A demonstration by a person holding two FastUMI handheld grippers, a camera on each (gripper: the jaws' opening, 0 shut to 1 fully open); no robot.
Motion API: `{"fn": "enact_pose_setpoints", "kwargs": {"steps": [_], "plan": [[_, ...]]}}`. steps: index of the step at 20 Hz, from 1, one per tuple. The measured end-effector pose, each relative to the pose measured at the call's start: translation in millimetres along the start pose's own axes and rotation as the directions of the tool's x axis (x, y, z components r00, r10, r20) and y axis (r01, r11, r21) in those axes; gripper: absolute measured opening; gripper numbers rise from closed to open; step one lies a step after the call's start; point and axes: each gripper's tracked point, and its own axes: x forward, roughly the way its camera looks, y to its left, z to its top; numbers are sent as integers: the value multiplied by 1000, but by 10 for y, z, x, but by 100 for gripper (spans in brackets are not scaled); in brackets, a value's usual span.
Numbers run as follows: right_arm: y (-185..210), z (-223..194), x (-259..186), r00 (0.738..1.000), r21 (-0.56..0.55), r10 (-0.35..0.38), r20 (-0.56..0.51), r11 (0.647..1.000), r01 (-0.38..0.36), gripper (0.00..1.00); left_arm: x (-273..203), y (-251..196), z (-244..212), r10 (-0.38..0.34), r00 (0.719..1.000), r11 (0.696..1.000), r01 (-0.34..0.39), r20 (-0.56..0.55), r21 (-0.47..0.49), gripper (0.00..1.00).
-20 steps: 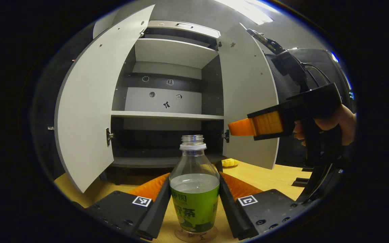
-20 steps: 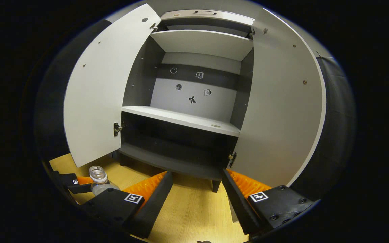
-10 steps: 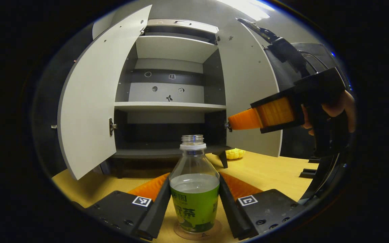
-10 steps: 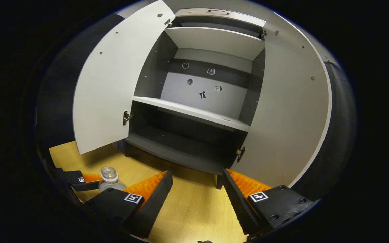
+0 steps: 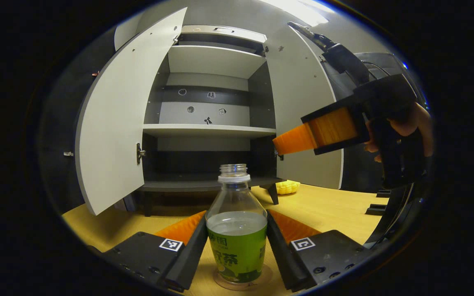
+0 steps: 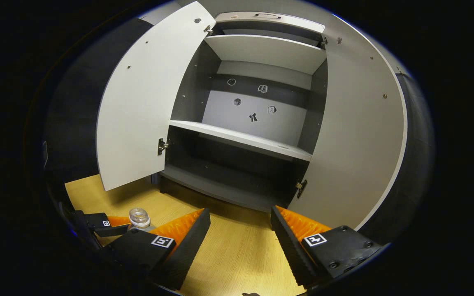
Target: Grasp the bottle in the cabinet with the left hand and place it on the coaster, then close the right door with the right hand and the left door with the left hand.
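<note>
A clear, uncapped bottle (image 5: 237, 238) with a green label, half full, stands upright on a round coaster (image 5: 261, 276) on the wooden table. My left gripper (image 5: 236, 216) is shut on it, one finger pressing each side of the label. The grey cabinet has its left door (image 5: 113, 123) and right door (image 5: 303, 111) swung wide open, and its shelves are bare. My right gripper (image 5: 286, 142), held by a hand, hovers in front of the right door. In the right gripper view the right gripper (image 6: 239, 211) is open and holds nothing, with the bottle (image 6: 139, 217) at lower left.
A small yellow object (image 5: 287, 187) lies on the table (image 5: 327, 207) by the cabinet's right foot. Black stand feet (image 5: 375, 210) sit at the table's right side. The right door (image 6: 356, 135) looms close at the right of the right gripper view.
The right gripper has risen a little and drifted toward the cabinet. The left gripper stays shut on the bottle, which has settled on the coaster.
</note>
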Motion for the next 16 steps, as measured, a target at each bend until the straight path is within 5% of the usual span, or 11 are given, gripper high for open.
{"fn": "enact_pose_setpoints", "kwargs": {"steps": [10,16], "plan": [[34,52,-13,1000,-2,9,-6,1000,-9,99,24,10,77,-1,1000,1000,1,-3,4,94],[-231,353,-170,999,-11,-32,9,999,32,98,124,-2,675,-13,999,1000,12,48,26,94]]}}
